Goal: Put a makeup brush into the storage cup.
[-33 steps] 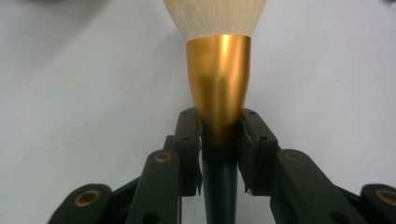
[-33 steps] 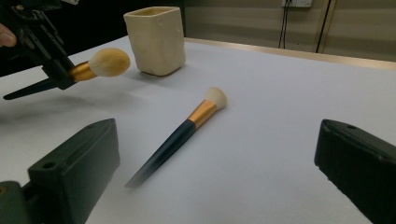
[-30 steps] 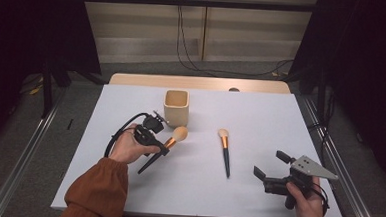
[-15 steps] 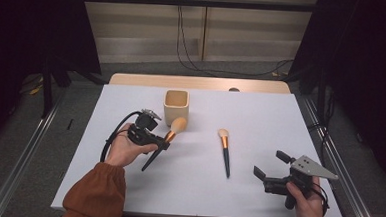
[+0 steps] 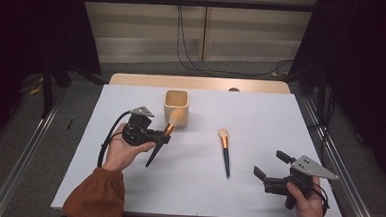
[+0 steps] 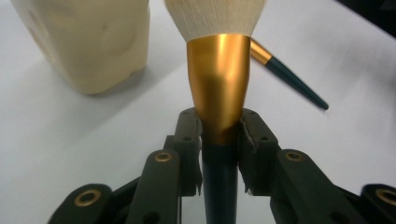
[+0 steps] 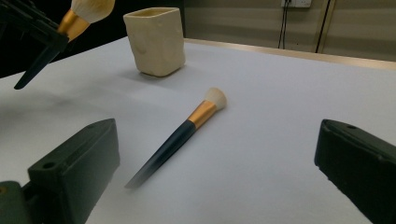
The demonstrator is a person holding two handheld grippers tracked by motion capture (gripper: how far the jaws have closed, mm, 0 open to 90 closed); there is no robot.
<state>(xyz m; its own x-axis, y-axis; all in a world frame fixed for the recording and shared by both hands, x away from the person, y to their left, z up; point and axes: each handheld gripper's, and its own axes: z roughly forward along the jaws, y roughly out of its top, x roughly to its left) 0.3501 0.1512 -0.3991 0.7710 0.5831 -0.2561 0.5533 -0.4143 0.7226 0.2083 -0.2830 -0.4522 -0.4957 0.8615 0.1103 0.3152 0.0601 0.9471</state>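
Large makeup brush (image 5: pixel 165 137): clamped where gold ferrule meets dark handle by the closed jaws of the left hand-held gripper (image 5: pixel 160 135), lifted clear of the white desk (image 5: pixel 260 117), bristles tilted up toward the cream ceramic cup (image 5: pixel 176 107) just beyond it. Smaller makeup brush (image 5: pixel 224 151): laid flat on the desk at centre, bristles at the far end, touched by nothing. Right hand-held gripper (image 5: pixel 268 165): held at the near right, jaws spread wide and empty, well apart from both brushes.
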